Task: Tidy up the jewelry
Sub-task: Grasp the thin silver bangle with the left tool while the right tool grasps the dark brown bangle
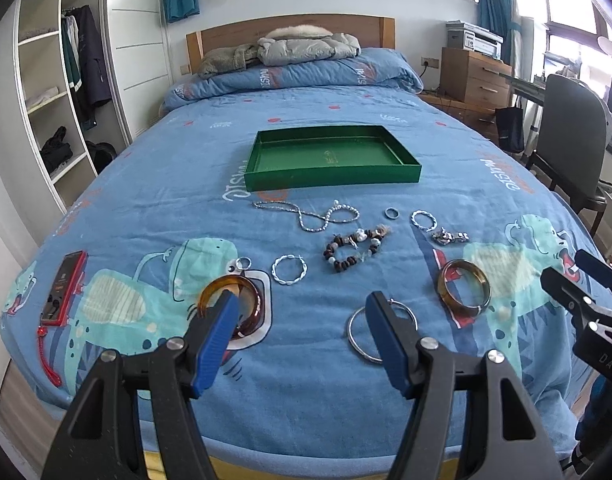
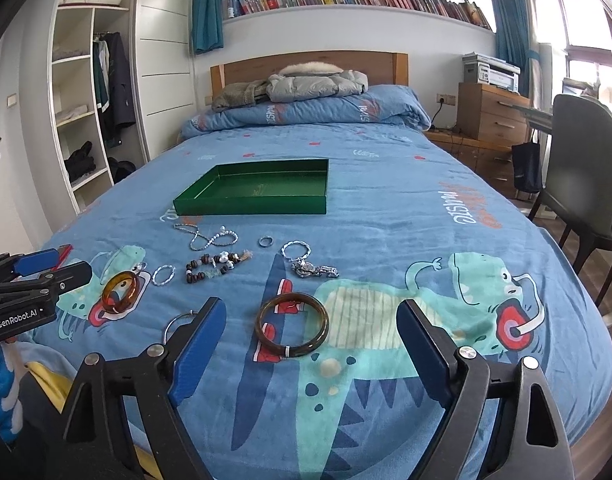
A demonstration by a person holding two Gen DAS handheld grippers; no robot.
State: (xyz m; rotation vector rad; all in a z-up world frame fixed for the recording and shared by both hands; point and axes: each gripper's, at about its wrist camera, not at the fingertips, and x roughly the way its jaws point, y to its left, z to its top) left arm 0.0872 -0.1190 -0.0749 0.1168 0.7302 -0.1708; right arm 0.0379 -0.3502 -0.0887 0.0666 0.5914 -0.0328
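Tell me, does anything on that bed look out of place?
The jewelry lies scattered on the bedspread while the green tray sits empty. A red-cased device with a cord lies at the bed's edge, unrelated to the jewelry.

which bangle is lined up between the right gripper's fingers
The dark brown bangle, lying flat ahead of the open right gripper; the amber bangle lies far left.

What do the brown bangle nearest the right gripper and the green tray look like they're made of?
The brown bangle looks like glossy translucent resin or glass, maybe polished stone: light glows amber through its rim, with a pale band at one spot. The green tray looks like coated cardboard with a slight sheen: thin, straight, folded-looking walls and a faint gold print inside.
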